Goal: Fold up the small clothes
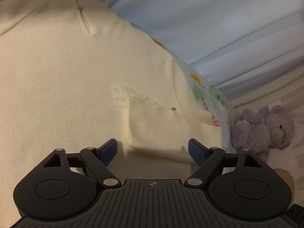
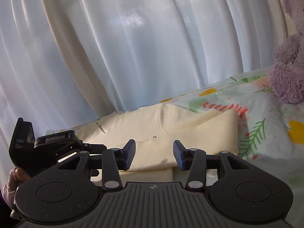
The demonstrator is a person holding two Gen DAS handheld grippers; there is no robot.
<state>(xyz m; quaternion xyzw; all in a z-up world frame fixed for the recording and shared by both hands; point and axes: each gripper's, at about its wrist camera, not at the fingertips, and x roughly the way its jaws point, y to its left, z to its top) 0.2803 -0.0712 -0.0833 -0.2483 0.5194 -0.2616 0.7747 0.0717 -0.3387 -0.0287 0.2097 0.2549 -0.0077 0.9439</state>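
Observation:
A cream denim garment (image 1: 76, 85) with a frayed rip (image 1: 121, 95) and metal rivets lies spread on a floral sheet (image 2: 266, 129). One end is folded over into a flap (image 1: 161, 131). My left gripper (image 1: 152, 144) hovers open just before that flap, whose near edge lies between the blue pads without touching them. In the right wrist view the garment (image 2: 190, 129) looks like a thick folded stack. My right gripper (image 2: 153, 144) stands open above its near edge with nothing gripped. The left gripper's body (image 2: 47, 148) shows at the left there, held by a gloved hand (image 2: 11, 180).
A purple teddy bear (image 1: 266, 129) sits on the bed to the right of the garment and appears again in the right wrist view (image 2: 288, 72). Pale blue curtains (image 2: 133, 38) hang close behind the bed. The floral sheet (image 1: 209, 98) shows past the garment's right edge.

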